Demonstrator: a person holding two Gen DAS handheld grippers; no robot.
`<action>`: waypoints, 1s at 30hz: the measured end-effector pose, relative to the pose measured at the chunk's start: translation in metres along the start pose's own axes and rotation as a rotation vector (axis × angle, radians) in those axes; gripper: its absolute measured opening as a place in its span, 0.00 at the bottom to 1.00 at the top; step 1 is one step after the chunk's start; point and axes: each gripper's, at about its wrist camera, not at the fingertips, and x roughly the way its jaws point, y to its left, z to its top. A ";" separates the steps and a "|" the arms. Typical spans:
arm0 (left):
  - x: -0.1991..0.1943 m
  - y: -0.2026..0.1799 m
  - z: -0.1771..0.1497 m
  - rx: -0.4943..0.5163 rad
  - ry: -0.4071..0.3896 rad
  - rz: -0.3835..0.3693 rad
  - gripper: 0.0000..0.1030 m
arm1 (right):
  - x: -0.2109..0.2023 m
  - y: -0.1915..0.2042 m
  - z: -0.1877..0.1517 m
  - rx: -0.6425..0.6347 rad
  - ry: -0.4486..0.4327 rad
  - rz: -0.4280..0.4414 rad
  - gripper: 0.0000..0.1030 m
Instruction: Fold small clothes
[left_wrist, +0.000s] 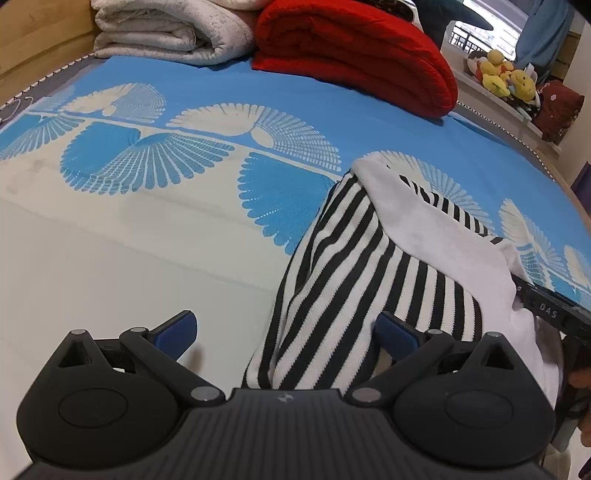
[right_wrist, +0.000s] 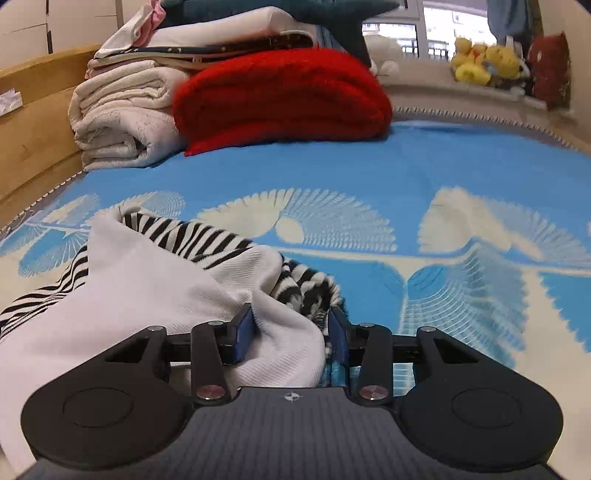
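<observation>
One small garment (left_wrist: 354, 266) lies on the bed (left_wrist: 110, 280), black-and-white striped on one face and plain white on the other, partly folded so that a white flap lies over the stripes. It sits on the blue bedspread with its cream fan pattern, toward the near edge and well apart from the piles at the headboard.

The left tongs (left_wrist: 286, 332) stand wide, nothing between their two blue pads; the left pad is over bare bedspread and the right pad is over the striped cloth. Whether that pad touches the fabric cannot be told.

The right tongs (right_wrist: 291, 334) are partly parted, and a bunched white fold of the garment lies between the two pads. The left pad is against the cloth, while the right pad stands beside a crumpled striped edge with a small gap showing, so no firm clamp is seen.

At the head of the bed rest one folded red blanket (right_wrist: 280, 99) and one folded cream quilt (right_wrist: 122, 122), touching side by side. Several yellow plush toys (right_wrist: 484, 62) sit on the window ledge.
</observation>
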 end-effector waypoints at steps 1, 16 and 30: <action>0.000 -0.001 0.001 -0.002 -0.002 0.003 1.00 | -0.001 0.001 0.002 0.002 0.005 -0.003 0.43; -0.111 -0.036 -0.100 0.159 -0.106 -0.026 1.00 | -0.220 0.085 -0.079 -0.010 -0.052 -0.118 0.91; -0.118 -0.040 -0.165 0.267 -0.143 0.068 1.00 | -0.235 0.104 -0.124 -0.088 -0.089 -0.177 0.91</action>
